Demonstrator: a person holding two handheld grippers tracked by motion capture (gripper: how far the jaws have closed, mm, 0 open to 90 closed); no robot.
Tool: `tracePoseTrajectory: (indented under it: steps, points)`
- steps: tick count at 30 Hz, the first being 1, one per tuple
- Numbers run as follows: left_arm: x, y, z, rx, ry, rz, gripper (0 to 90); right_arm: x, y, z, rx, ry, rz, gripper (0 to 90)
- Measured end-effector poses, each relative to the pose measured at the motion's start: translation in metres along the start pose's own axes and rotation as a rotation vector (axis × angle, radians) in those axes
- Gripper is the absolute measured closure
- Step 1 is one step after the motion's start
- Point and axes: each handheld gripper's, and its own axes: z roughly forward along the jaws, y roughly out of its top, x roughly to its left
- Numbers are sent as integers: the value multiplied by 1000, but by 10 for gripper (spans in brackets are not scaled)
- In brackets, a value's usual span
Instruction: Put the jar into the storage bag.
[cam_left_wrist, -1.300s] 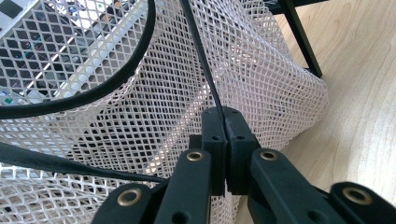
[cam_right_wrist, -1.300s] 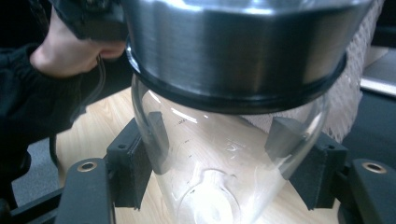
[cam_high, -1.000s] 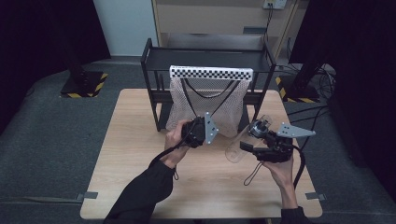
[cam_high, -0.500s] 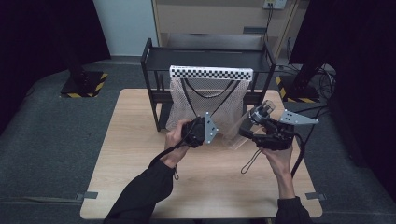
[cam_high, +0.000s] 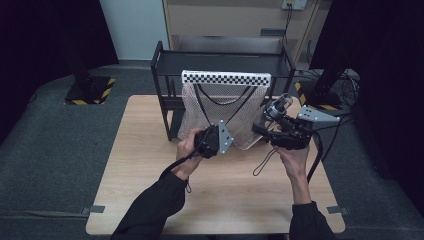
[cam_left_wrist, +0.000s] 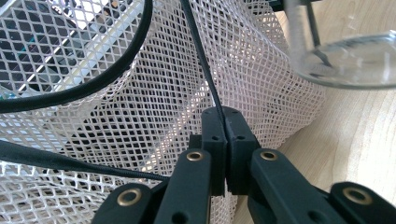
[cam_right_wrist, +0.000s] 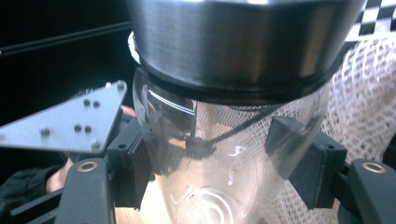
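A white mesh bag (cam_high: 220, 107) hangs from a checkered strip (cam_high: 225, 78) on a black rack (cam_high: 165, 65). My left gripper (cam_high: 218, 126) is at the bag's front, low down, and shut on the bag's black cord. In the left gripper view the jaws meet (cam_left_wrist: 226, 135) around that cord (cam_left_wrist: 201, 60) against the mesh (cam_left_wrist: 140, 107). My right gripper (cam_high: 272, 117) is raised off the table at the bag's right side, shut on a clear glass jar (cam_high: 281, 106). In the right gripper view the jar (cam_right_wrist: 224, 154) with its metal lid (cam_right_wrist: 243, 42) sits between the pads (cam_right_wrist: 135, 158).
The wooden table (cam_high: 150, 175) carries the rack along its far edge. Dark floor and black stands surround the table. The jar's glass base (cam_left_wrist: 350, 60) hovers right of the bag in the left gripper view. A thin black cord loop (cam_high: 262, 162) dangles under the right gripper.
My right gripper has lifted the jar off the table and carried it up and toward the bag's right upper edge. The left gripper has stayed put on the cord.
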Motion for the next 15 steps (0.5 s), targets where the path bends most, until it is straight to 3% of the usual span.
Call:
tracePoseTrajectory:
  steps: [15]
  points:
    - [-1,-1,0,-1,0,-3,877,2,21,17,-54,11,19,318]
